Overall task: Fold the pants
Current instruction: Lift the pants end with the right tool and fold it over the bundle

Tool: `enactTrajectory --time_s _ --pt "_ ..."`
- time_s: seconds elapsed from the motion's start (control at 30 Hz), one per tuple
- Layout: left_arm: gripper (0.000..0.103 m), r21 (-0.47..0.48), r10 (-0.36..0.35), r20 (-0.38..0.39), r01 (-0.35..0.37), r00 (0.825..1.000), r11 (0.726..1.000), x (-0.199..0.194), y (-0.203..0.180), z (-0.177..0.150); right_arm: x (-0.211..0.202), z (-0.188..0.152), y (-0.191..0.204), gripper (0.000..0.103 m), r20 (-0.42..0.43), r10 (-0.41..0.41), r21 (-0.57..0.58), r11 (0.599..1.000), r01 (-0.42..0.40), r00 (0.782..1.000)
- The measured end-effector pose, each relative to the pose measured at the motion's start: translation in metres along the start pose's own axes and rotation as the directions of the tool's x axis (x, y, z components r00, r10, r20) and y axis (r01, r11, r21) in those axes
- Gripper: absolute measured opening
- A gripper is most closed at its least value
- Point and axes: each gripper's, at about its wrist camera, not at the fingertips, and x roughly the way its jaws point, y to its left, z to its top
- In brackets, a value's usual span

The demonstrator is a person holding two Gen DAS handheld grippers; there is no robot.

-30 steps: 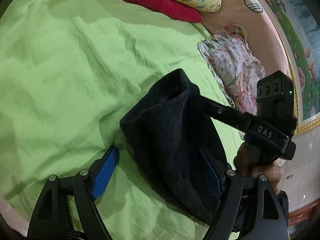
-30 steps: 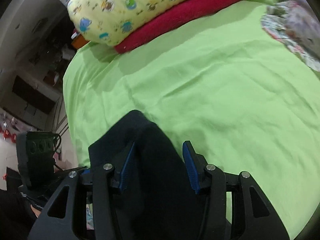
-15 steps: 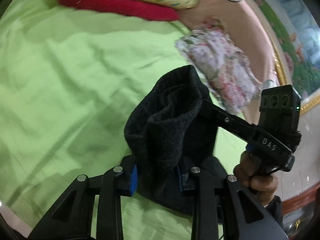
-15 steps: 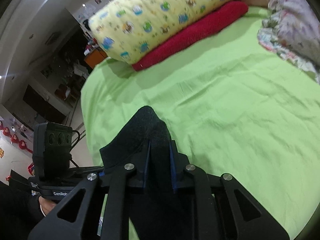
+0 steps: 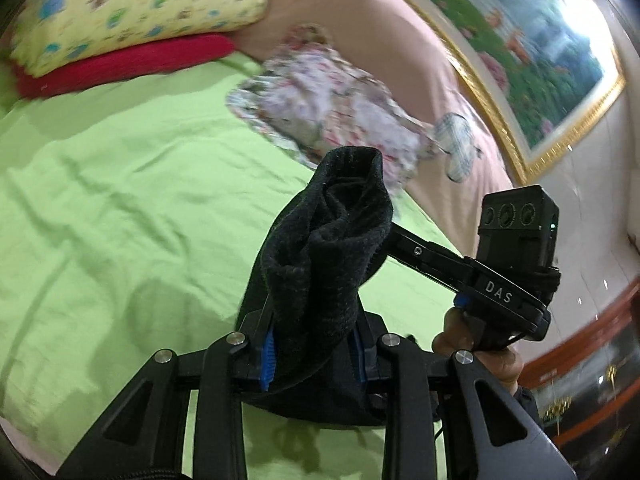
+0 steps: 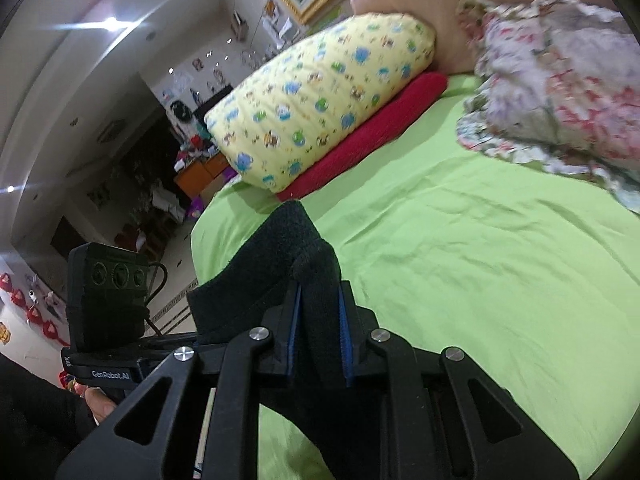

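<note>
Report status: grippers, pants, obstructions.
Left gripper shut on black pants. Right gripper shut on them too. Pants bunched, above green sheet. Nothing in the way nearby.

Green bedsheet [image 5: 120,200], yellow pillow [image 6: 320,96] on red towel [image 6: 372,136], floral cloth [image 5: 332,104]

We see the pants [image 5: 320,264] as a thick, matt black knit with a fuzzy, slightly pilled nap. The left claw [image 5: 312,354] and right claw [image 6: 318,332] are matt black plastic, with ribbed blue pads [image 5: 267,356] and bright, polished metal pivot pins [image 5: 235,338]. The bed sheet [image 5: 120,208] is smooth, thin lime-green cloth, lightly creased. The red towel [image 6: 372,136] looks like rough terry. The yellow pillow [image 6: 320,92] has a smooth printed cotton cover, and the floral cloth [image 6: 560,92] is a soft, crumpled print. The picture frame [image 5: 532,160] is glossy gilt.
</note>
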Motion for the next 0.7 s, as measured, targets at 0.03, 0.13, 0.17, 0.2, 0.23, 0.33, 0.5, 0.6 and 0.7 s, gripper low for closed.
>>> enactTrajectory --time_s 0.03,0.13,0.17,0.2,0.23,0.33,0.5,0.6,0.7 --pt "0.028 0.009 -0.015 -0.009 0.015 1.0 1.0 0.002 -0.008 -0.002 -0.01 -0.003 -0.003 0.018 0.015 -0.002 0.009 1.0 0.002 1.0" --pt "0.028 0.057 -0.041 -0.034 0.043 0.999 0.997 0.01 -0.034 -0.007 -0.037 -0.015 -0.01 0.018 0.059 -0.017 0.029 0.999 0.015 0.998" --pt "0.028 0.081 -0.039 -0.044 0.043 0.998 0.996 0.014 -0.045 -0.01 -0.046 -0.02 -0.014 0.018 0.073 -0.024 0.043 0.999 0.021 0.997" --pt "0.028 0.092 -0.044 -0.058 0.049 0.997 0.995 0.02 -0.055 -0.013 -0.055 -0.025 -0.018 0.018 0.086 -0.032 0.058 0.998 0.027 0.996" --pt "0.028 0.095 -0.058 -0.073 0.065 0.996 0.993 0.025 -0.062 -0.016 -0.066 -0.032 -0.023 0.018 0.099 -0.043 0.074 0.997 0.035 0.994" --pt "0.028 0.124 -0.084 -0.119 0.098 0.989 0.987 0.044 -0.09 -0.028 -0.089 -0.049 -0.035 0.018 0.133 -0.067 0.115 0.992 0.052 0.989" --pt "0.028 0.17 -0.094 -0.195 0.128 0.976 0.977 0.068 -0.123 -0.053 -0.13 -0.081 -0.047 0.018 0.191 -0.117 0.165 0.983 0.086 0.975" --pt "0.028 0.203 -0.097 -0.228 0.144 0.969 0.969 0.086 -0.145 -0.067 -0.15 -0.1 -0.056 0.018 0.226 -0.135 0.206 0.975 0.088 0.965" --pt "0.028 0.212 -0.101 -0.268 0.161 0.958 0.964 0.103 -0.162 -0.08 -0.165 -0.117 -0.068 0.018 0.247 -0.148 0.244 0.966 0.086 0.958"
